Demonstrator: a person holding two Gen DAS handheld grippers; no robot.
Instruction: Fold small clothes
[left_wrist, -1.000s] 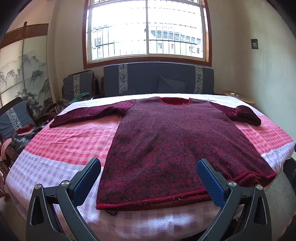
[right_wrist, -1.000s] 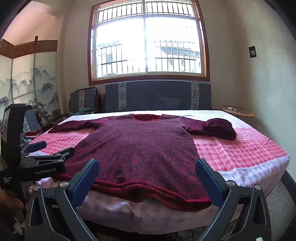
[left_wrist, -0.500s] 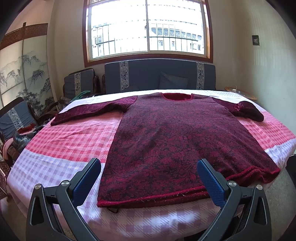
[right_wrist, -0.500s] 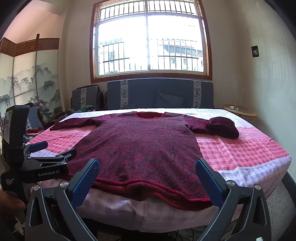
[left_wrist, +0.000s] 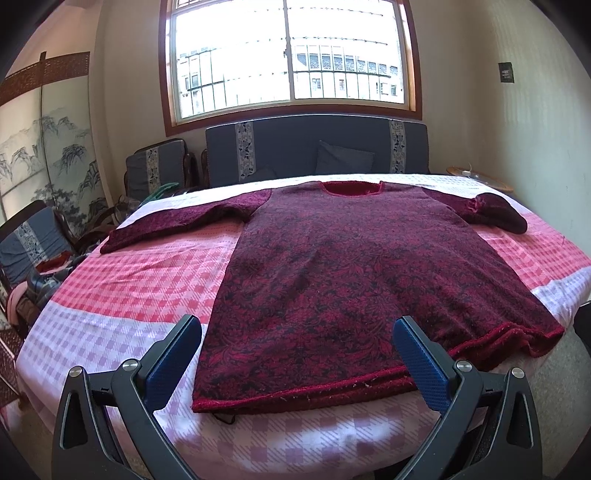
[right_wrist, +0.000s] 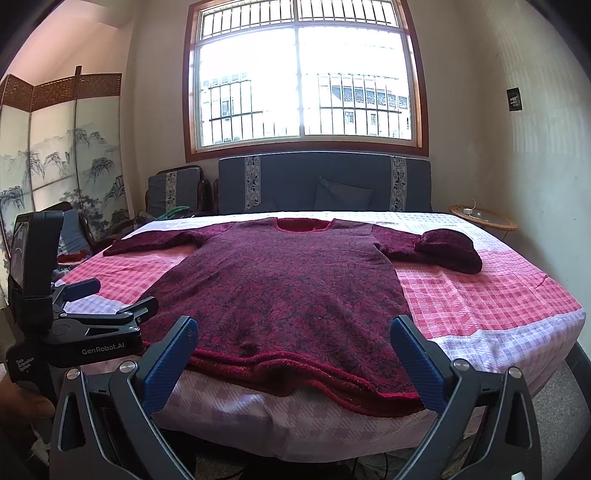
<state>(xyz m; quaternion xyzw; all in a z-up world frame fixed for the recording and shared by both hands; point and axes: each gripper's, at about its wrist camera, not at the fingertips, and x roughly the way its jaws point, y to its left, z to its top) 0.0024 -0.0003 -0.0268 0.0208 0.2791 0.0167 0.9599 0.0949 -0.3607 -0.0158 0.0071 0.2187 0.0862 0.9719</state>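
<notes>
A dark red patterned sweater (left_wrist: 354, 273) lies flat, front up, on the checked bed (left_wrist: 140, 291), neck toward the window. Its left sleeve (left_wrist: 177, 223) stretches out straight; the right sleeve (left_wrist: 495, 212) is bunched into a lump. My left gripper (left_wrist: 297, 354) hovers open over the near hem, holding nothing. In the right wrist view the same sweater (right_wrist: 291, 295) fills the middle and my right gripper (right_wrist: 293, 354) is open above the hem at the bed's near edge. The left gripper (right_wrist: 107, 302), held by a hand, shows at the left there.
A dark blue sofa (left_wrist: 317, 151) runs along the bed's far side under the window. Chairs with clothes (left_wrist: 33, 251) crowd the left. A small round table (right_wrist: 484, 218) stands at the right wall. A painted folding screen (right_wrist: 62, 173) is at the left.
Both views have shifted slightly: the sweater sits a little lower and closer in the frames. The sweater itself has not moved and both grippers stay open.
</notes>
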